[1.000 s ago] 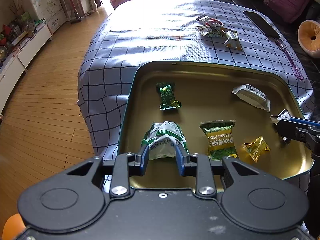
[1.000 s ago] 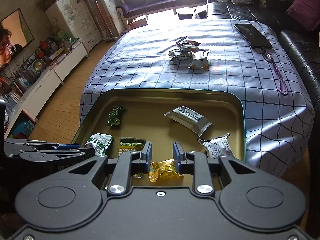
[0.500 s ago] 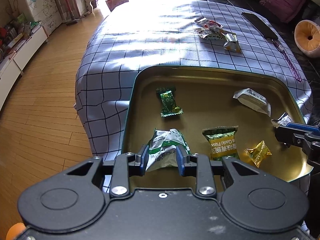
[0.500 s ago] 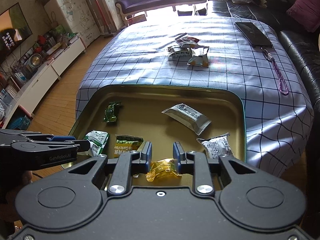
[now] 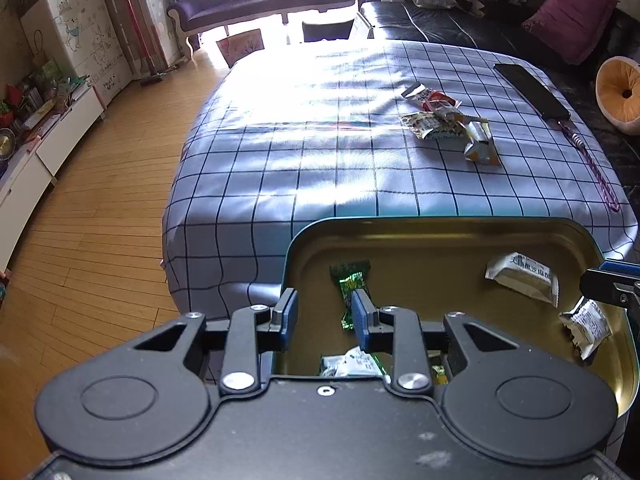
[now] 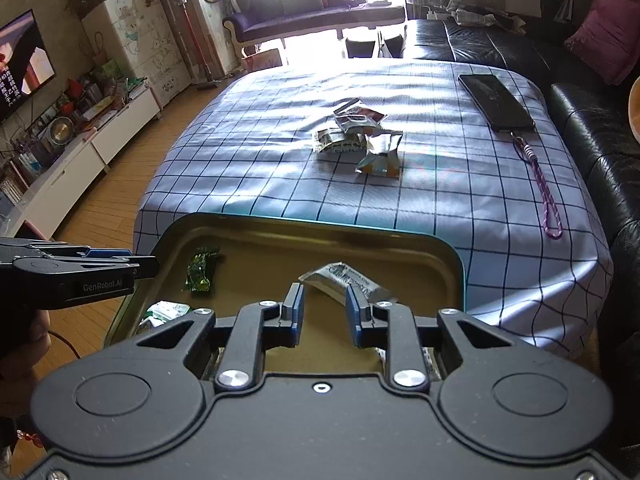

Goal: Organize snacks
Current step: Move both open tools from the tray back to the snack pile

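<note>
Down in the gold tin tray [image 5: 460, 236] lie the snacks. A dark green candy [image 5: 350, 288] sits near the left wall of the tray. A white packet [image 5: 520, 276] with printed writing lies toward the right side, and the letters are too small to read. A second white packet [image 5: 586, 326] rests close to the right wall. A green and white bag [image 5: 352, 364] peeks out just behind the left gripper [image 5: 325, 316], and part of it is hidden. Something yellow-green shows beside it, maybe one more snack.

The left gripper hangs over the near left corner of the tray. Its blue pads stand apart and nothing is between them. The right gripper [image 6: 323, 314] hangs over the tray too, with its pads apart and empty. From the right wrist view, the side of the left gripper reads "GenRobot.AI".

Further out, a small heap of loose snacks [image 6: 360, 136] lies on the checked blue cloth [image 6: 260, 160], well apart from the tray. A black phone [image 6: 496, 102] with a purple strap [image 6: 546, 196] lies near the right edge of the cloth.
</note>
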`<control>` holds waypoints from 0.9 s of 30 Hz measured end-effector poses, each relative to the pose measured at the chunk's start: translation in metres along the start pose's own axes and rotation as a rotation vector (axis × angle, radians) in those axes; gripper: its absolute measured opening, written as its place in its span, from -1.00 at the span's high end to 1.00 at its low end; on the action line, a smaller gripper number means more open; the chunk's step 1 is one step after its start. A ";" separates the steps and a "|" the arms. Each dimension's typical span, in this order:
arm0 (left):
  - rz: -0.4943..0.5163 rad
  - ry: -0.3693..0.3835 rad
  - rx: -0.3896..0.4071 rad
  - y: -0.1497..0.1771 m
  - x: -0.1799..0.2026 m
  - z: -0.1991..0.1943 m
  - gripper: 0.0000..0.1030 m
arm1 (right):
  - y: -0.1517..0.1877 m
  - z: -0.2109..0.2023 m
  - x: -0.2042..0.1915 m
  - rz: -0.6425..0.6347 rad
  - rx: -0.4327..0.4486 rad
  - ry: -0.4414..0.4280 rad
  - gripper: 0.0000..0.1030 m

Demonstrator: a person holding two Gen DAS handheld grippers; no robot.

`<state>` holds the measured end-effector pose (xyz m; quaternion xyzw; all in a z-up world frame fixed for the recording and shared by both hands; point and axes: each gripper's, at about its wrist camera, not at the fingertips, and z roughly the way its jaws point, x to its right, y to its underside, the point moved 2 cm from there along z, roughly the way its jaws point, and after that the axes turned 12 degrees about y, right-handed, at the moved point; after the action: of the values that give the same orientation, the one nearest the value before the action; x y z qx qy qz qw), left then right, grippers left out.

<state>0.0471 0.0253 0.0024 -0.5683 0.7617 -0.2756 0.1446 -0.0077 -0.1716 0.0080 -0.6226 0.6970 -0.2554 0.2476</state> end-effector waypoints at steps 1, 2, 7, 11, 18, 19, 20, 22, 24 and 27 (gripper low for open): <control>0.002 0.001 0.002 -0.004 0.000 0.001 0.42 | -0.003 0.001 0.000 -0.001 0.006 0.001 0.31; 0.006 0.001 0.004 -0.008 -0.001 0.002 0.42 | -0.007 0.001 0.001 -0.003 0.010 0.001 0.31; 0.023 -0.008 0.024 -0.028 -0.001 0.007 0.42 | -0.024 0.007 0.003 0.000 0.028 0.003 0.31; 0.020 0.003 0.019 -0.044 -0.003 0.016 0.41 | -0.037 0.016 0.005 0.006 0.029 0.000 0.31; 0.015 0.000 0.000 -0.070 -0.007 0.039 0.41 | -0.056 0.034 0.009 0.022 0.017 0.004 0.31; 0.012 0.002 -0.005 -0.074 -0.008 0.043 0.41 | -0.058 0.036 0.010 0.025 0.016 0.005 0.31; 0.010 0.004 -0.011 -0.078 -0.009 0.047 0.41 | -0.061 0.039 0.011 0.028 0.014 0.006 0.31; 0.010 0.007 -0.017 -0.085 -0.010 0.054 0.41 | -0.066 0.045 0.013 0.035 0.012 0.008 0.31; 0.015 0.002 -0.018 -0.093 -0.010 0.060 0.41 | -0.071 0.049 0.014 0.039 0.011 0.006 0.31; 0.023 -0.008 -0.021 -0.101 -0.010 0.069 0.41 | -0.077 0.056 0.015 0.040 0.009 0.006 0.31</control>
<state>0.1668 -0.0032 0.0053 -0.5620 0.7704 -0.2638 0.1448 0.0850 -0.1961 0.0170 -0.6068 0.7089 -0.2551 0.2534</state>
